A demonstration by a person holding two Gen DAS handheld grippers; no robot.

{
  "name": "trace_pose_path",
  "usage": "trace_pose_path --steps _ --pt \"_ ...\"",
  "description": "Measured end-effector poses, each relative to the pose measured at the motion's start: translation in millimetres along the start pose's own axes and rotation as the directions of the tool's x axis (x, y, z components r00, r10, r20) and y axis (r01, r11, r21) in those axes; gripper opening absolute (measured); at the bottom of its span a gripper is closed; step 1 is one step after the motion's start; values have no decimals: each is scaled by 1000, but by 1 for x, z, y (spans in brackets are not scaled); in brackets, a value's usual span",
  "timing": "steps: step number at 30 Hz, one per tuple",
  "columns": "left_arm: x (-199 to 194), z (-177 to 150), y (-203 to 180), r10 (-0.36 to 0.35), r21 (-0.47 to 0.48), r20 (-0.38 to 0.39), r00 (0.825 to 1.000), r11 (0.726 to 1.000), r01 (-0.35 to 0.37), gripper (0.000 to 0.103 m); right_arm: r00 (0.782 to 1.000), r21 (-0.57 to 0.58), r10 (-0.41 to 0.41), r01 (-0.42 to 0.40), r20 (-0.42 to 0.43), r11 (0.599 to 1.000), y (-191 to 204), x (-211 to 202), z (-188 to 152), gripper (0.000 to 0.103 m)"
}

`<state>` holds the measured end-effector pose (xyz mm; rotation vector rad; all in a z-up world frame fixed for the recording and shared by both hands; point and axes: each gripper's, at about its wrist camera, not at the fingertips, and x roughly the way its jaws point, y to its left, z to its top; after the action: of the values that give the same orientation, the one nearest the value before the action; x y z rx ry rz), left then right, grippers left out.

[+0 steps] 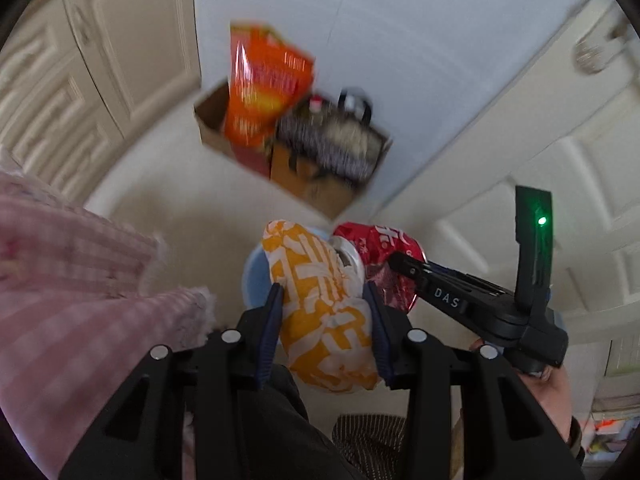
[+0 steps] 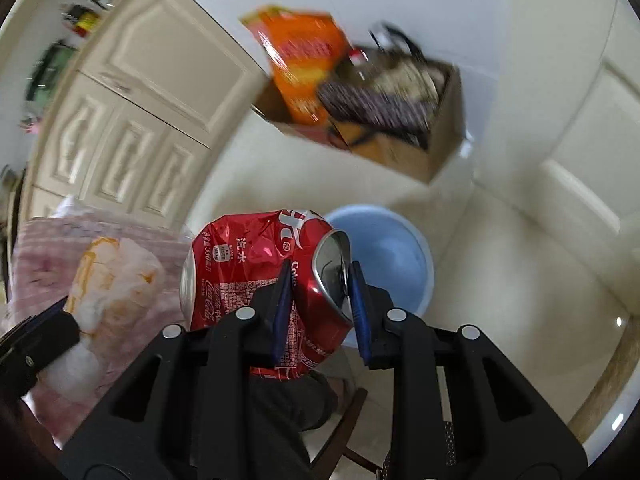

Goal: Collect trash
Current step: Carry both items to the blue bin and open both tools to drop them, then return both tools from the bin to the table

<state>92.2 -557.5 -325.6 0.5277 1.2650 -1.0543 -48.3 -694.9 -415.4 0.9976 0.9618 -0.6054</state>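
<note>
My right gripper (image 2: 320,308) fingers clench a crushed red Coca-Cola can (image 2: 256,276), "330" legible; left gripper (image 1: 324,320) fingers clamp an orange-and-white wrapper (image 1: 324,320), its print unreadable.

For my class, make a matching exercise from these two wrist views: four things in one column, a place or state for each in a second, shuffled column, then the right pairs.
Things
1. crushed red can
2. yellow and white wrapper
3. blue bin
4. orange snack bag

Places or states
A. standing up out of the cardboard box
B. on the floor, below both claws
C. gripped in the right claw
D. gripped in the left claw

Pairs: 1-C, 2-D, 3-B, 4-A
</note>
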Motion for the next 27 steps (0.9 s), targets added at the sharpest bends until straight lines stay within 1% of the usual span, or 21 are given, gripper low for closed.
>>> trace_pose_path --steps 1,3,5,6,7,8,9,10,11,12,14,16,17,21,24,27 --pt "18 4 -1 4 -8 -44 999 1000 -4 39 1000 15 -2 3 -22 1000 -3 11 0 27" --pt "44 11 0 8 -13 -106 994 1000 -9 40 998 47 0 3 -61 999 -10 32 0 28" --pt "58 8 0 31 -3 -140 990 999 -32 40 997 86 15 -8 -80 996 -18 45 1 31" --pt "65 10 0 34 -4 -154 987 999 -35 42 995 101 26 -17 -92 995 -21 51 3 47" --pt "74 11 1 26 -11 -178 984 1000 -28 43 995 116 32 -21 -97 993 -23 55 3 72" --pt "82 13 3 12 -22 -195 981 1000 -17 46 996 128 30 -19 -89 992 -28 57 3 73" --pt "88 16 5 5 -24 -200 980 1000 -10 54 996 135 28 -16 -86 991 -32 56 4 73" --pt "88 17 4 10 -20 -198 980 1000 -14 62 996 155 32 -20 -79 988 -37 54 3 76" --pt "92 18 3 21 -17 -194 981 1000 -24 80 997 170 35 -23 -71 985 -41 51 2 79" --pt "91 18 3 36 -11 -185 982 999 -39 87 997 177 34 -22 -65 984 -43 49 2 81" --pt "92 18 2 48 0 -182 982 999 -49 87 998 186 30 -20 -50 982 -47 41 1 83" --pt "96 19 1 61 2 -193 979 998 -62 91 999 187 22 -15 -35 982 -48 33 -1 87" --pt "95 19 1 65 -1 -189 980 998 -66 91 1000 185 18 -13 -25 983 -48 27 -2 87" --pt "82 21 0 82 -7 -153 985 996 -84 91 1000 178 12 -15 15 984 -44 6 -5 96" --pt "54 22 -4 86 -3 -80 993 996 -86 92 998 167 11 -20 54 986 -36 -14 -5 97" --pt "24 20 -10 95 14 -9 995 995 -95 92 995 142 20 -35 101 989 -21 -38 -5 97"
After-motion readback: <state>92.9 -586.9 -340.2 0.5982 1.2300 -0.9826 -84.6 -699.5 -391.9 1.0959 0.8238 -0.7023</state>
